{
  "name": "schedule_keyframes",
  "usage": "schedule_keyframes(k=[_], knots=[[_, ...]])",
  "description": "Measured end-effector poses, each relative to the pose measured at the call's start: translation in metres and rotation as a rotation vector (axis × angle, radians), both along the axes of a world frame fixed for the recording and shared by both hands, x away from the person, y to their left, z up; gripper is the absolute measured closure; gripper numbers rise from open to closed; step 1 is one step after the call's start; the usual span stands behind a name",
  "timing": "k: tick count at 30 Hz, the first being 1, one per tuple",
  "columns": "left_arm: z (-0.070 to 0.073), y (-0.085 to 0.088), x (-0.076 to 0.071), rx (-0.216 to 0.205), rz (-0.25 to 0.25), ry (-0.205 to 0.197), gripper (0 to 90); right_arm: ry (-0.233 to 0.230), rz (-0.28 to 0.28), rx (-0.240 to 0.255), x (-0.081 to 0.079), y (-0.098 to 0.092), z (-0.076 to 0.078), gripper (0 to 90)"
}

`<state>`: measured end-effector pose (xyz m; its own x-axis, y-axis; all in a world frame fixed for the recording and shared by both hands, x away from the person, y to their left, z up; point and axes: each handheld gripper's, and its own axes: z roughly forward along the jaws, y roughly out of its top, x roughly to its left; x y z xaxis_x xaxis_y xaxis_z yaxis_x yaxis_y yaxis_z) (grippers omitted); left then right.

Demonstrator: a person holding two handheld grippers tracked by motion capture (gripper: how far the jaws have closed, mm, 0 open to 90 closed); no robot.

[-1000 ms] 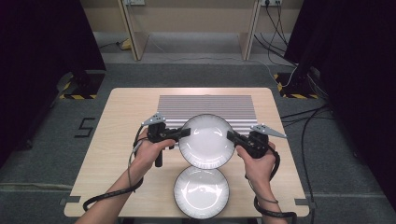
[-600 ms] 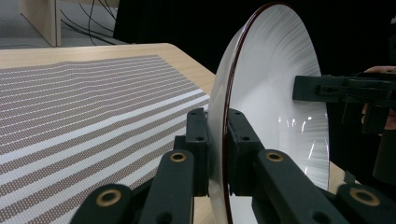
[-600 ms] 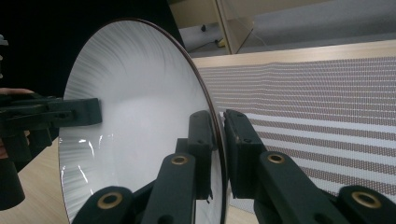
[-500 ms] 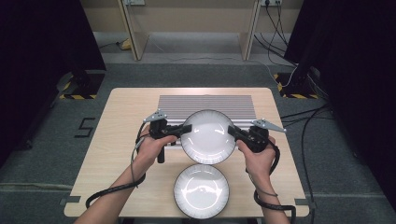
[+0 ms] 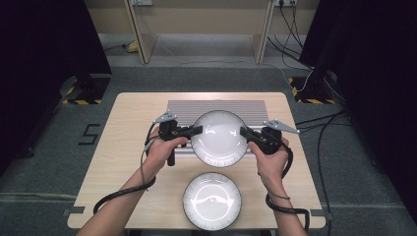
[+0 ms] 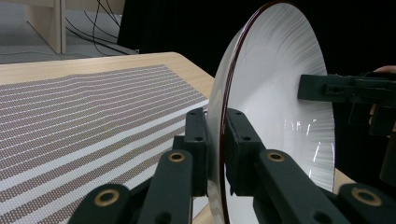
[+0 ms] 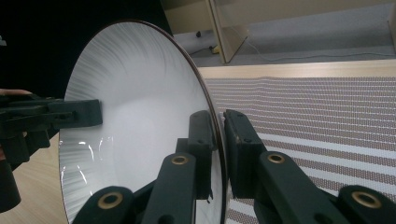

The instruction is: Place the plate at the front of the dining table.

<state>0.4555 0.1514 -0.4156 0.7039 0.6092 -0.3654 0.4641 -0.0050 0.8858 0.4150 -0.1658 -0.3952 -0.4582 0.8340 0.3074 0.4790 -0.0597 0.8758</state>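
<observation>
Left tongs (image 5: 195,131): closed on the rim of the upper plate (image 5: 219,138), one jaw on the inner face, one on the back, as the left gripper view shows.

Right tongs (image 5: 245,132): closed on the opposite rim of the same plate, jaws either side of the edge in the right gripper view.

Upper plate: white, glossy, fine ribbed border, thin dark rim line. Held between both tongs above the near edge of the striped mat (image 5: 216,109). Judged stiff, brittle, moderately heavy and slick under the pads; a grip on the thin rim alone could slip if either hand tilts or eases. Best hold: opposite points of the rim, as now, pads well over the edge.

Lower plate (image 5: 212,201): same pattern, flat on the desk (image 5: 128,142), nearer the person than the mat, close to the desk's near edge and apart from the upper plate.

Striped mat: ribbed grey and white, centred toward the far side of the desk.

Open room: bare desk left and right of the mat; a narrow strip beyond it before the far edge. Cables (image 5: 118,194) trail from both tongs along the forearms.
</observation>
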Motion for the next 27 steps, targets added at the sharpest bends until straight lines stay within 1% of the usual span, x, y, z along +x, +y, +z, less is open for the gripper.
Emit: schedule_keyframes(k=[4,8,11,17,27], knots=[[0.000,-0.001,0.004,0.006,0.007,-0.001,80.2,-0.002,-0.003,0.000,0.005,0.000,-0.001,81.5],[-0.002,-0.002,0.008,0.001,0.013,0.008,80.2,0.004,-0.010,0.000,0.009,0.000,-0.002,81.3],[-0.003,-0.004,0.011,0.006,0.018,-0.001,80.2,0.008,-0.009,0.004,0.014,-0.002,-0.004,81.3],[-0.005,-0.007,0.016,-0.001,0.023,0.012,80.4,0.008,-0.016,-0.002,0.020,-0.004,-0.005,80.9],[-0.005,-0.008,0.025,-0.011,0.031,0.027,81.1,0.020,-0.018,0.016,0.032,-0.006,-0.010,80.6]])
